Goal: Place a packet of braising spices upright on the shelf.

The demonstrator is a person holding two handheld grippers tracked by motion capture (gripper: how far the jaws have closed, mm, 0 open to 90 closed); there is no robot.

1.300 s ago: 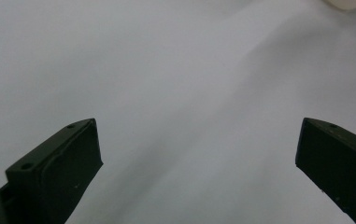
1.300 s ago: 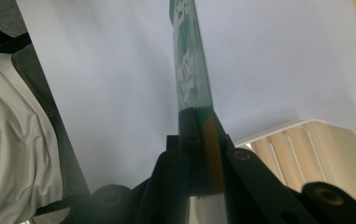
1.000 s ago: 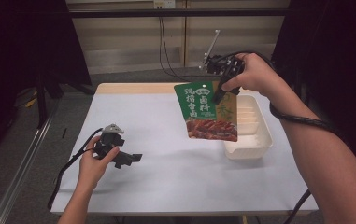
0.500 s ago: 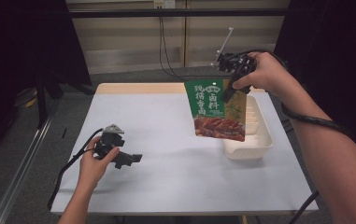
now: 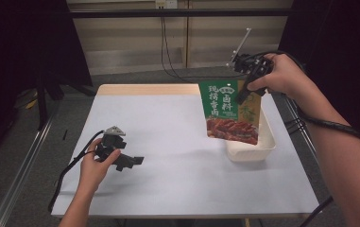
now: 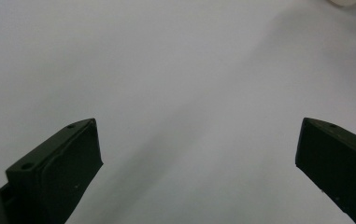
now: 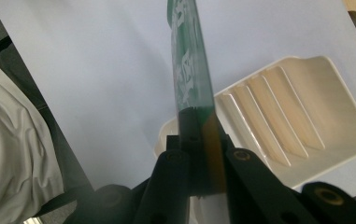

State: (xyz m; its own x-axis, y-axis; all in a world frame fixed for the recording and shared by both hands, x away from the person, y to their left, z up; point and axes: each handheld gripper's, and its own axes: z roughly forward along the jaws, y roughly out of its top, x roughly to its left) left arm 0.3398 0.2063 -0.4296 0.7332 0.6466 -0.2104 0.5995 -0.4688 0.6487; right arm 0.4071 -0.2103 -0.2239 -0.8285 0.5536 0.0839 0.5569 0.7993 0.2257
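Two grippers are working at the white table (image 5: 177, 156), but each one is doing a different job. The right gripper (image 5: 242, 94) is squeezing tight on the top edge of a green food packet (image 5: 229, 113), so the packet is hanging straight down in the air, with its bottom edge over the near side of the white tray (image 5: 262, 146). Holding it by the top is letting the heavy part dangle, which should make it easy to lower into the tray. In the right gripper view, the packet (image 7: 189, 70) is showing edge-on, pinched between the two black jaws, and the tray (image 7: 306, 130) is lying right below with its ridged floor bare. That looks like the place where the packet is meant to go. The tray is sitting at the right side of the table, close to the hand that is carrying the packet. The left gripper (image 5: 132, 161) is resting low on the table, well apart from the tray, with its jaws spread wide and nothing between them. It seems to be waiting out of the way.
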